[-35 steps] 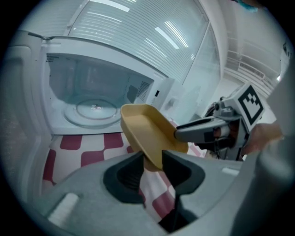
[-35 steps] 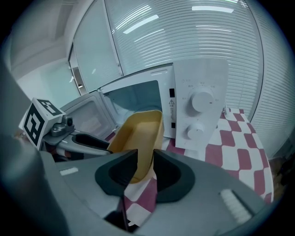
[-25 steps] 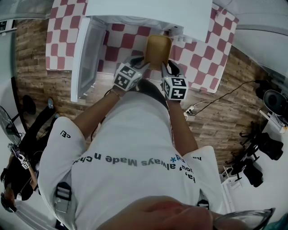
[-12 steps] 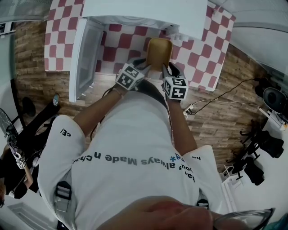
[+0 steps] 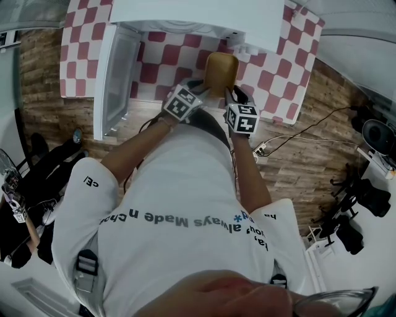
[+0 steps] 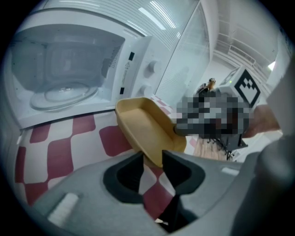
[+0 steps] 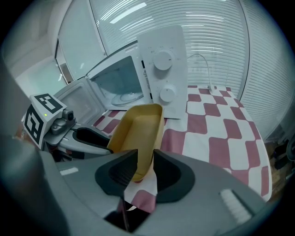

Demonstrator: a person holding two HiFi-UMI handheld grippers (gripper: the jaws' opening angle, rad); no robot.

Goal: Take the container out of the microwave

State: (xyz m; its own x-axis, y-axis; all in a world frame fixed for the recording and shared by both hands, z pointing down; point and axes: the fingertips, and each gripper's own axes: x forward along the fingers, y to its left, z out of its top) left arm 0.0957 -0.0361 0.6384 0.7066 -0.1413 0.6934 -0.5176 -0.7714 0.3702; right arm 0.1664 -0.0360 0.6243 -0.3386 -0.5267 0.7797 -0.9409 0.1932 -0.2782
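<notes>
A yellow rectangular container (image 5: 221,69) is out of the white microwave (image 5: 192,18), in front of its open cavity and over the red-and-white checked cloth. My left gripper (image 5: 203,88) is shut on its left rim and my right gripper (image 5: 230,91) is shut on its right rim. In the left gripper view the container (image 6: 146,125) runs away from my left gripper (image 6: 153,159), whose jaws pinch the near rim. In the right gripper view my right gripper (image 7: 145,161) clamps the container's (image 7: 137,128) wall. Whether the container's base touches the cloth I cannot tell.
The microwave door (image 5: 116,80) stands swung open to the left, and the glass turntable (image 6: 64,94) inside is bare. The control panel with two knobs (image 7: 163,69) is just behind the container. The checked table (image 7: 221,133) extends to the right; wooden floor and a cable (image 5: 297,139) lie below.
Both grippers, still holding the container, have come a little down and away from the microwave's opening. The jaws have kept the same grip.
</notes>
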